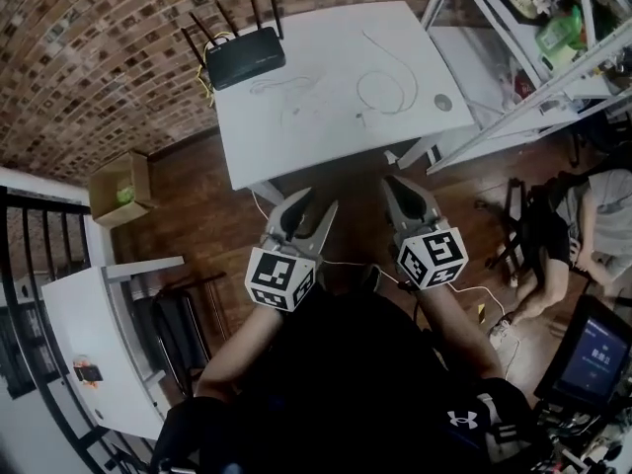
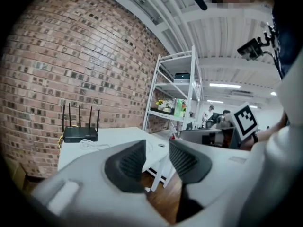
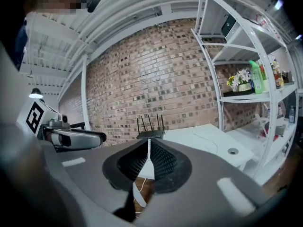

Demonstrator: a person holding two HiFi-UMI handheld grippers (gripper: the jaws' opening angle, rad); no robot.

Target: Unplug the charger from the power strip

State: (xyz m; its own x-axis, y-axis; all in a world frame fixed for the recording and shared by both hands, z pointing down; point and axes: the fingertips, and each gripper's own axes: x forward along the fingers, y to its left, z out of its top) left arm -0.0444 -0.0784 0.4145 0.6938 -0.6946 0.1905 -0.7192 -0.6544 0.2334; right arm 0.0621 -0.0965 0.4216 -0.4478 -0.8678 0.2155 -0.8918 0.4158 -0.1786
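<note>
No power strip or charger shows in any view. A white table (image 1: 326,38) stands ahead with a black router (image 1: 244,60) at its far left and thin white cables (image 1: 380,92) lying loose on its top. Both grippers hang in front of the table's near edge, over the wooden floor and close to the person's body. My left gripper (image 1: 318,198) (image 2: 156,143) is open with nothing between its ribbed pads (image 2: 130,162). My right gripper (image 1: 392,181) (image 3: 148,141) is shut with nothing in it, and points level towards the router (image 3: 150,134).
A white shelf rack (image 1: 513,87) with bottles and flowers stands right of the table. A cardboard box (image 1: 120,188) sits on the floor at the left, and a white desk (image 1: 99,334) stands lower left. A person (image 1: 583,225) sits at the right. A white cord (image 1: 346,265) runs across the floor.
</note>
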